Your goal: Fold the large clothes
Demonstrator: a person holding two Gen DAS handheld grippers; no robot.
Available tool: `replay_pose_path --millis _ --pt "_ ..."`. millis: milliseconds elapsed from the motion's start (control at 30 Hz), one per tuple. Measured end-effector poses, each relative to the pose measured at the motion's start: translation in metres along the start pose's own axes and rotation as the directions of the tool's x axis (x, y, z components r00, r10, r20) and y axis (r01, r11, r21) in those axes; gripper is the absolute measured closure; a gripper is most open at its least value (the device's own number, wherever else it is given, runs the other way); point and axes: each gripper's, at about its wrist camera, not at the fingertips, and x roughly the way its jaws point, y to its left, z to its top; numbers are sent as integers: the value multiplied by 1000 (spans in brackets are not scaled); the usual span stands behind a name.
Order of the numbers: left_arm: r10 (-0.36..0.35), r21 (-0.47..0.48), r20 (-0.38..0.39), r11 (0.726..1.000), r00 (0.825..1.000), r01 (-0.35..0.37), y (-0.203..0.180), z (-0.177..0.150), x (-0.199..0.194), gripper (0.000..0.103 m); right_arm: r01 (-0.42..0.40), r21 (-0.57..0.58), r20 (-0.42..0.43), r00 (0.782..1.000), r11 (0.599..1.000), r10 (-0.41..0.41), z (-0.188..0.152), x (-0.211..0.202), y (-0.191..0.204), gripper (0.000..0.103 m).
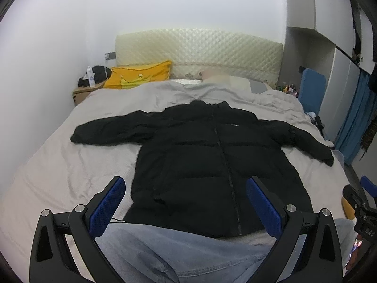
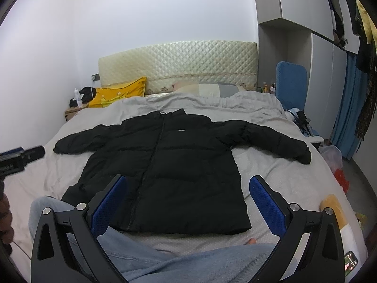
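Observation:
A black puffer jacket [image 1: 207, 155] lies flat and zipped on the bed, front up, both sleeves spread out to the sides. It also shows in the right wrist view [image 2: 165, 165]. My left gripper [image 1: 186, 188] is open and empty, held above the jacket's hem near the foot of the bed. My right gripper [image 2: 188, 186] is open and empty too, above the hem's right part. Neither touches the jacket. The person's knees in light jeans [image 1: 179, 252] rest on the bed just before the hem.
The bed has a grey sheet [image 1: 70, 165] and a quilted cream headboard [image 1: 200, 52]. A yellow pillow [image 1: 139, 74] and grey pillows lie at the head. A bedside table [image 1: 82, 92] stands far left. A blue chair [image 2: 291, 82] and wardrobe are at right. Bags lie on the floor [image 2: 334, 155].

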Motion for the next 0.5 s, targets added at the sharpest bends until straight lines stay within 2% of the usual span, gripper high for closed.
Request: replay_pose_path --millis 233,367,500 --pt "-36 1 -48 999 998 36 -3 14 6 0 13 -4 -39 999 1000 -13 2 20 -9 0" --pt "-132 -34 -111 991 985 129 -3 39 10 0 65 -29 -76 995 997 -67 8 47 -23 0" --pt "-157 -49 -158 987 975 151 -4 64 13 0 95 -6 -111 989 995 -95 12 74 -43 0"
